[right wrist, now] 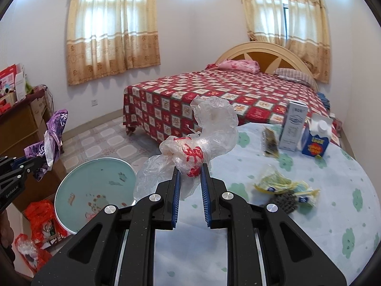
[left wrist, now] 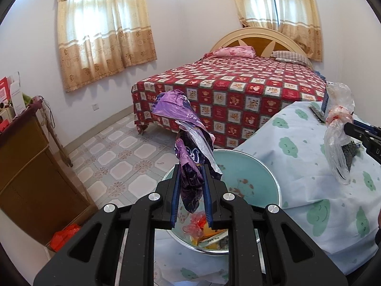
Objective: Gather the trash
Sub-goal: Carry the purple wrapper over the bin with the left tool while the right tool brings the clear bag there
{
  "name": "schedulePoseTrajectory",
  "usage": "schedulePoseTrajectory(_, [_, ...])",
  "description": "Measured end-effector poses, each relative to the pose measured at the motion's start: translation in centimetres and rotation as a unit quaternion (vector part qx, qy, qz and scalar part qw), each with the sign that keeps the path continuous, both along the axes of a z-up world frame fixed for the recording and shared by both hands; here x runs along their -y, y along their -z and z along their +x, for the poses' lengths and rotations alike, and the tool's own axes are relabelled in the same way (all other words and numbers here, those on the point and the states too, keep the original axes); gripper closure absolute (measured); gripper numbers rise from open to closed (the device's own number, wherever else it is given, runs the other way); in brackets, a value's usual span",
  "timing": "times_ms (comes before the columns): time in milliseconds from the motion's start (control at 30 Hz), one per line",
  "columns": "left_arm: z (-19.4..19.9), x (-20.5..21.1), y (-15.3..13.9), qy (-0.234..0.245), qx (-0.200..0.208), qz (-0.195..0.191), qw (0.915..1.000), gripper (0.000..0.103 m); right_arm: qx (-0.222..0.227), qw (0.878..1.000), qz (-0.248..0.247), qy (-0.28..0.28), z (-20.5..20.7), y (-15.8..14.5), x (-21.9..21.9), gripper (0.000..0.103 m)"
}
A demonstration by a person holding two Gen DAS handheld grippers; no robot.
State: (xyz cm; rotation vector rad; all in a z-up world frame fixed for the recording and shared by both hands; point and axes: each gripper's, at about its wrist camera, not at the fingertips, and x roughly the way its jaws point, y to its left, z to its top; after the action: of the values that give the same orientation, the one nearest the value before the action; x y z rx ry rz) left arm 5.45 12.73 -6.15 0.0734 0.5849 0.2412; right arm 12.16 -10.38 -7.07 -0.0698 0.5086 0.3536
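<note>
Looking along the left gripper (left wrist: 191,186), its jaws are nearly closed, pinching a crumpled purple wrapper (left wrist: 188,152) that stands up above the fingertips and dangles below them. The wrapper looks light, thin and crackly; a pinch on its bunched middle seems surest, since loose flaps could slip. Directly beneath sits a pale green basin (left wrist: 252,178) beside the cloth-covered table (left wrist: 333,190), with orange and red scraps already lying in its bottom.

From the right wrist, the right gripper (right wrist: 190,181) is likewise almost shut on a clear plastic bag (right wrist: 202,143) with red print, held over the table's edge. It seems weightless, soft and slippery, best gripped at its knotted wad. The basin lies lower left. A blue carton (right wrist: 315,140), a white box (right wrist: 291,126) and yellow wrappers (right wrist: 283,186) remain on the table.
</note>
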Motion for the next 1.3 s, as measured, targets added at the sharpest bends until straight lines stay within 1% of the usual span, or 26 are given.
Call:
schedulePoseTrajectory(433, [0.0,-2.1,0.4,-0.019,-0.003,-0.005,0.9998,0.086,-0.001,1.0,-0.007,-0.027,0.6,0.4,-3.0,0.086])
schedulePoseTrajectory(1300, [0.0,-3.0,0.1,-0.026,0.0,-0.009,0.9996,0.086,0.001,0.998,-0.015,-0.062,1.2,0.2,-6.4,0.086])
